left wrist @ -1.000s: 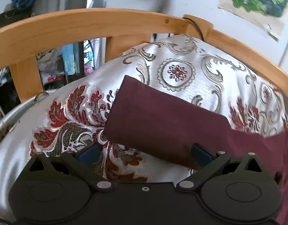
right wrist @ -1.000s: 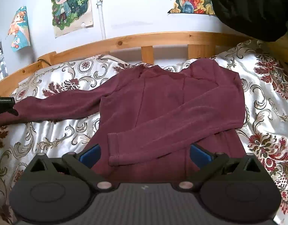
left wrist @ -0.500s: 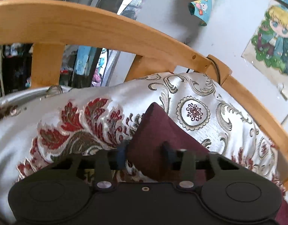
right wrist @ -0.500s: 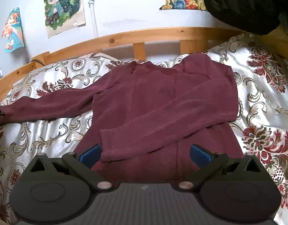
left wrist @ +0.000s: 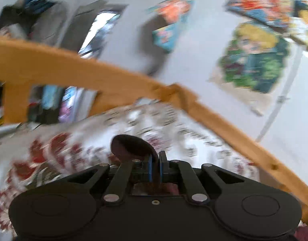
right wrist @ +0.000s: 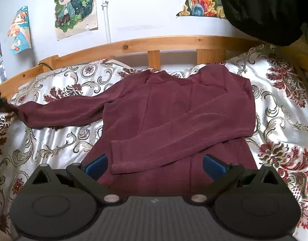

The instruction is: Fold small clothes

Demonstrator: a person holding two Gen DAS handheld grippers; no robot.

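Maroon sweaters [right wrist: 174,108]: one, on bed [right wrist: 274,104]
Left hand-held gripper [left wrist: 155,161]: just clamped onto cuff [left wrist: 130,146], at 9 o'clock
Right hand-held gripper [right wrist: 155,165]: wide apart, empty

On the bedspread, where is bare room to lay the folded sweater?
Free bedspread lies right of the maroon sweater, toward the wooden rail, and left below its outstretched sleeve. The middle is covered by the sweater. The left gripper pinches the cuff.
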